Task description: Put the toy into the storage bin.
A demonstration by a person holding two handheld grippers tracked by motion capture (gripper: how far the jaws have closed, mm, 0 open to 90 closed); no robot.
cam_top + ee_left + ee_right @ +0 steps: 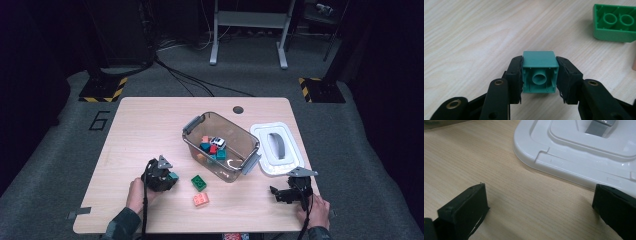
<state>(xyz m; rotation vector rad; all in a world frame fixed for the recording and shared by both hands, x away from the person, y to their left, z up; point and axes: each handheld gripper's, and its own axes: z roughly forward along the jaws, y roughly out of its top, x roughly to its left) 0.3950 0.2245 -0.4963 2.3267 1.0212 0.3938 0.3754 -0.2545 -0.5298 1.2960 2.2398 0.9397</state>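
My left gripper (pixel 539 77) is shut on a small teal brick (pixel 539 75), its hollow underside facing the camera, with both pads pressed on its sides just above the wooden table (pixel 474 37). From above, that left gripper (pixel 167 177) sits at the table's front left with the teal brick (pixel 173 176) at its tip. A green brick (pixel 199 182) and a pink brick (pixel 201 200) lie to its right; the green brick (pixel 615 23) lies upside down. My right gripper (pixel 277 194) rests open at the front right. In its own view the right gripper (pixel 540 202) holds nothing.
A clear bin (pixel 239 135) with grey latches stands mid-table and holds several bricks and a small toy car (pixel 217 142). Its white lid (pixel 276 148) with a grey handle lies to the right, just beyond my right gripper; the lid's rim (pixel 564 162) is close ahead.
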